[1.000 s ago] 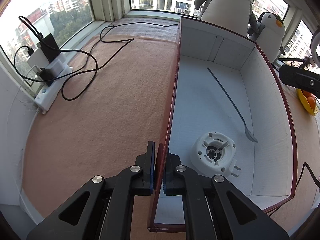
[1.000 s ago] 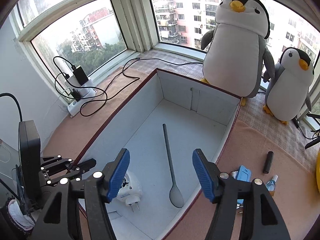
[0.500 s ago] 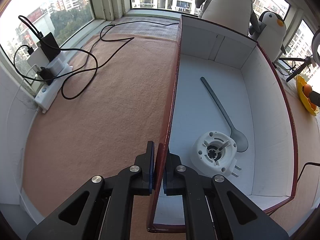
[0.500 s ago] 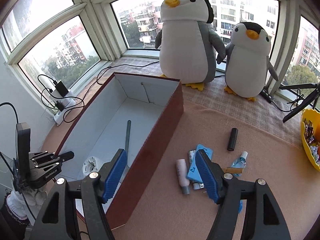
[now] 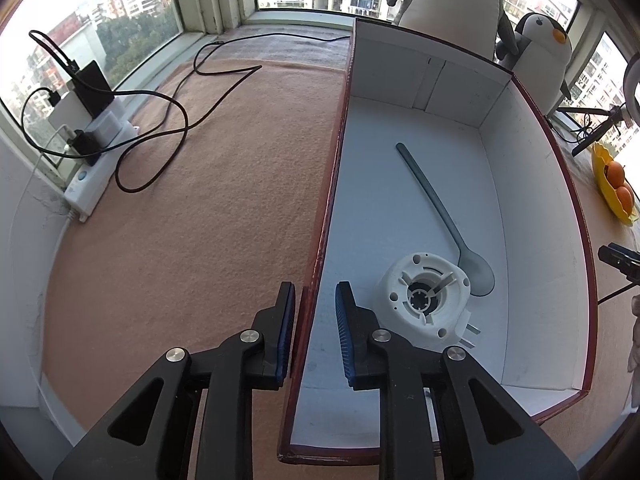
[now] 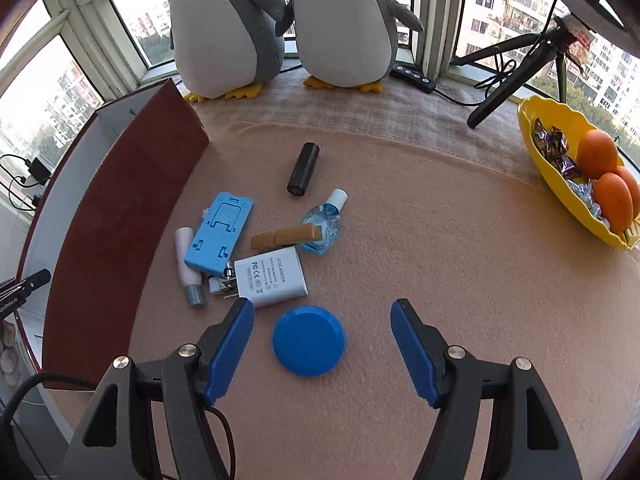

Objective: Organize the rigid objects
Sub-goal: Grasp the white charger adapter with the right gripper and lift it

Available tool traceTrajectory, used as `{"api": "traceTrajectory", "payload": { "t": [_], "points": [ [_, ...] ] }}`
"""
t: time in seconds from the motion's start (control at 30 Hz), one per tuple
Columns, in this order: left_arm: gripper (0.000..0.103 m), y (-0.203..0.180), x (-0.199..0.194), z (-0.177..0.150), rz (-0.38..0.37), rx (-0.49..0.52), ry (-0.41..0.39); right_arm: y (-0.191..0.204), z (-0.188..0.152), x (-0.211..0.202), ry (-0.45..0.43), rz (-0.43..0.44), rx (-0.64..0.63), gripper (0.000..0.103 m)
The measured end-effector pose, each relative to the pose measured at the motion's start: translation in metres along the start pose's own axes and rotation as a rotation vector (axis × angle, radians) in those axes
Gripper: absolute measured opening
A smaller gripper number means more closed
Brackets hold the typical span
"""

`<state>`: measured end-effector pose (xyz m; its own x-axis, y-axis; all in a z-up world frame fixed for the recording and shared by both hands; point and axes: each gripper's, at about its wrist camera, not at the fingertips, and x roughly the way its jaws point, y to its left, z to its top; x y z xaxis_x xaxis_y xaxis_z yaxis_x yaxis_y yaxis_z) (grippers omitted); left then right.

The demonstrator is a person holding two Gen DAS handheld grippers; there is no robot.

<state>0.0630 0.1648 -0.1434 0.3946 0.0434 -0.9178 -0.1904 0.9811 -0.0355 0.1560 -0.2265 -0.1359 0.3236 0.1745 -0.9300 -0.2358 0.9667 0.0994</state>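
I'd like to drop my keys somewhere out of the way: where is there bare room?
Bare box floor beyond the spoon, toward the far wall; open cloth between the blue bottle and yellow bowl. Crowded: the pile around the white charger and blue disc.

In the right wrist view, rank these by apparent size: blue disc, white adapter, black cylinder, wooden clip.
1. Blue disc, though it is nearest the camera, which inflates it.
2. White adapter.
3. Wooden clip and black cylinder: too alike to rank.
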Motion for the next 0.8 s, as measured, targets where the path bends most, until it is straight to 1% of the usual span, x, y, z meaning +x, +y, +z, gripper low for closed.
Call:
{"api": "traceTrajectory", "payload": {
  "t": [0.1, 0.2, 0.43, 0.57, 0.7, 0.8],
  "points": [
    [0.019, 0.0, 0.0, 0.0, 0.003, -0.002, 0.002, -0.002, -0.006, 0.01, 0.021, -0.001, -0.006, 0.067],
    [0.019, -0.001, -0.001, 0.0, 0.006, -0.002, 0.004, 0.002, -0.006, 0.015, 0.022, 0.018, -0.014, 0.067],
    [0.019, -0.003, -0.004, 0.0, 0.011, 0.003, 0.004, 0.033, 0.009, 0.026, 0.016, 0.033, -0.081, 0.067],
    [0.019, -0.004, -0.005, -0.001, 0.013, 0.0, 0.005, 0.046, 0.016, 0.039, 0.05, 0.046, -0.114, 0.067],
    [0.019, -0.003, -0.006, -0.003, 0.012, -0.003, 0.008, 0.053, 0.019, 0.053, 0.078, 0.028, -0.142, 0.067],
    [0.019, -0.001, -0.007, -0.004, 0.01, -0.012, 0.009, 0.055, 0.02, 0.06, 0.1, 0.046, -0.145, 0.067]
  ]
}}
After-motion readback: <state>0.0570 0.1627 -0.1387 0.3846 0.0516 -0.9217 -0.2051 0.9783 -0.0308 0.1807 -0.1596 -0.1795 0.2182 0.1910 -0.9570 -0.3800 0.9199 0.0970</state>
